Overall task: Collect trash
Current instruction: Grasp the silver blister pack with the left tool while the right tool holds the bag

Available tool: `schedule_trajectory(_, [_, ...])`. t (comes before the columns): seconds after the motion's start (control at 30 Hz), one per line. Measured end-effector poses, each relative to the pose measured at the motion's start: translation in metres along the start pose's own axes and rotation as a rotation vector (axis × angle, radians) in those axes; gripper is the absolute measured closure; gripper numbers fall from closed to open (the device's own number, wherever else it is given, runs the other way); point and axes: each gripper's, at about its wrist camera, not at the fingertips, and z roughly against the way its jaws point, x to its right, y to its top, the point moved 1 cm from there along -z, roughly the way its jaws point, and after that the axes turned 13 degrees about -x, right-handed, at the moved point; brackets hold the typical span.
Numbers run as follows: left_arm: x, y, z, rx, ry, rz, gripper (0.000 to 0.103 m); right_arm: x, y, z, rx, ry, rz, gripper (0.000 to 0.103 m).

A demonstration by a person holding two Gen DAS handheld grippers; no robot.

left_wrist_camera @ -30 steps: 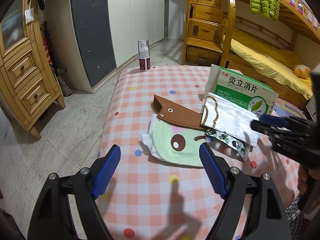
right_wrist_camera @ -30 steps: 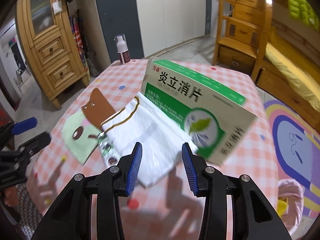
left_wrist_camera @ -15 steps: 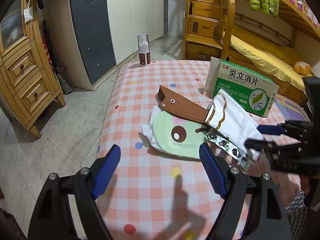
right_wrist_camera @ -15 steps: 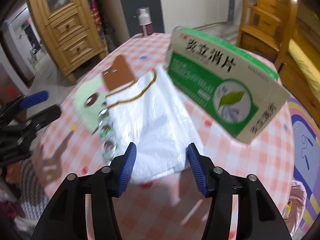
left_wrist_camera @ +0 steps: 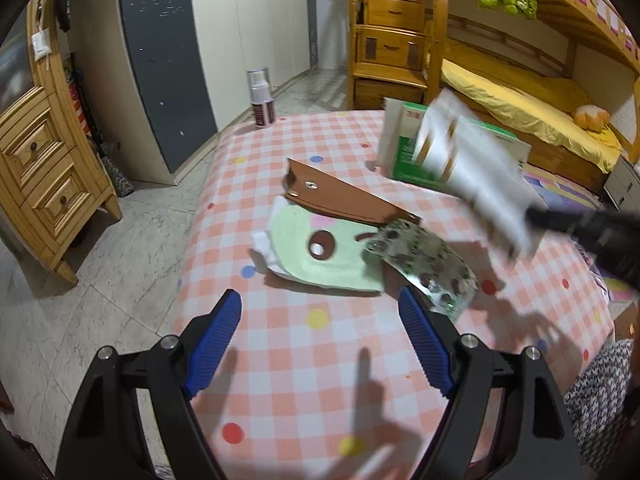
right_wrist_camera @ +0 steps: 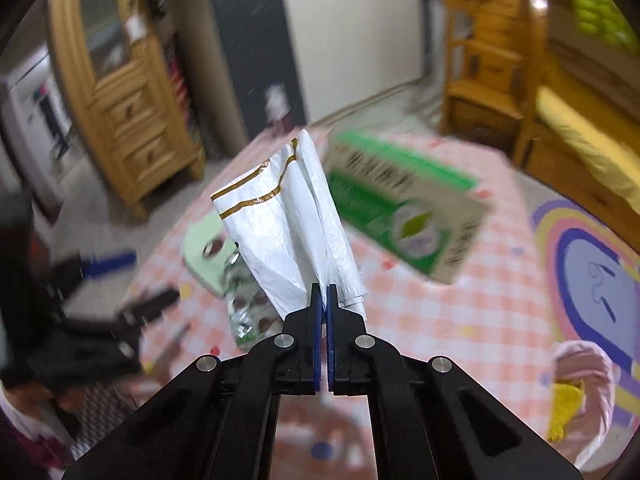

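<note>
Right tongs (right_wrist_camera: 324, 300) clamped on the white bag (right_wrist_camera: 296, 224)
Bag's lifted off the desk (left_wrist_camera: 320, 360); left tongs (left_wrist_camera: 320, 340) hang wide apart, holding nothing.

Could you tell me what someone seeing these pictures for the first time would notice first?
Most striking is the white plastic bag with gold trim, pinched in the shut right hand-held gripper and lifted off the checked tablecloth. Behind it stands a green medicine box. In front of the wide-open left hand-held gripper lie a used blister pack, a green cartoon cloth and a brown leather flap.
</note>
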Motion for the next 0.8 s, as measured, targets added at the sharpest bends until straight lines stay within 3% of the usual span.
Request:
schedule_trajectory(0.1, [0.012, -0.002, -0.005, -0.017, -0.027, -0.013, 0.024, 0.011, -0.005, 0.021, 0.037, -0.071, -0.057, 0.102])
schedule_trajectory(0.23, [0.029, 0.000, -0.012, -0.035, -0.048, -0.035, 0.024, 0.019, -0.019, 0.021, 0.014, -0.164, -0.070, 0.102])
schedule_trajectory(0.47, [0.054, 0.005, -0.034, -0.101, -0.105, -0.044, 0.054, 0.037, -0.043, 0.013, -0.026, -0.149, -0.139, 0.102])
schedule_trajectory(0.6, [0.056, 0.011, -0.040, -0.107, -0.143, -0.005, 0.059, 0.039, -0.049, 0.014, -0.032, -0.144, -0.148, 0.102])
schedule_trajectory(0.8, [0.065, 0.020, -0.032, -0.065, -0.227, -0.010, 0.093, 0.042, -0.053, 0.021, -0.019, -0.134, -0.165, 0.102])
